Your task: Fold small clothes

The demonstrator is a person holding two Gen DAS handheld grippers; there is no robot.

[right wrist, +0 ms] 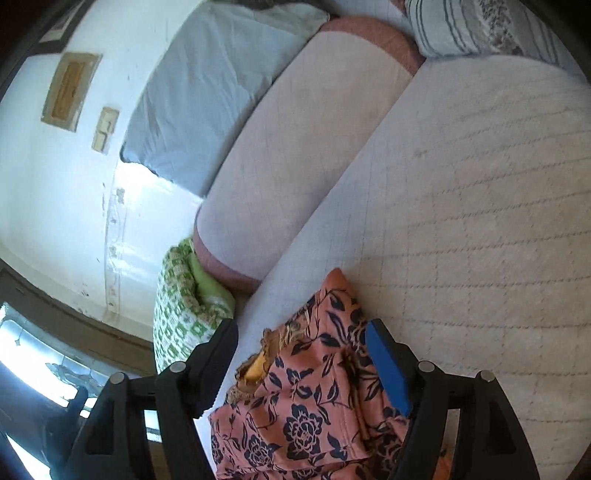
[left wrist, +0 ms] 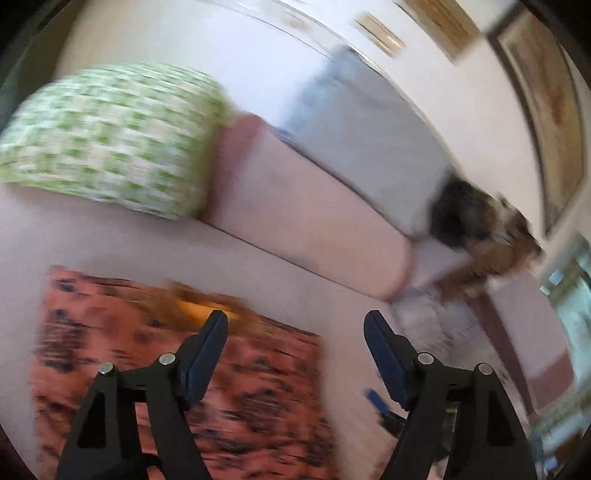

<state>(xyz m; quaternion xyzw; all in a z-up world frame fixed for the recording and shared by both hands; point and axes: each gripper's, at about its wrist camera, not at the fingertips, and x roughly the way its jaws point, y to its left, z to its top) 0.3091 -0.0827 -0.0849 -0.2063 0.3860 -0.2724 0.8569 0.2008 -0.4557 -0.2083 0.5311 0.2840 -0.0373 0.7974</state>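
A pink garment with a dark blue flower print (right wrist: 314,398) lies on the pale quilted bed (right wrist: 461,192). My right gripper (right wrist: 301,328) is open just above it. The cloth lies between the jaws, a strip of bed shows beside the left finger, and the blue pad (right wrist: 388,369) sits at the cloth's right edge. In the blurred left wrist view the same garment (left wrist: 177,373) lies flat at the lower left. My left gripper (left wrist: 297,321) hangs open over its right edge with nothing between the fingers.
A long pink bolster (right wrist: 295,155) runs along the wall side of the bed, with a grey-blue pillow (right wrist: 207,92) behind it. A green and white checked cushion (left wrist: 107,136) lies at one end and a striped pillow (right wrist: 480,26) at the other. Dark and brown clothes (left wrist: 476,229) are heaped nearby.
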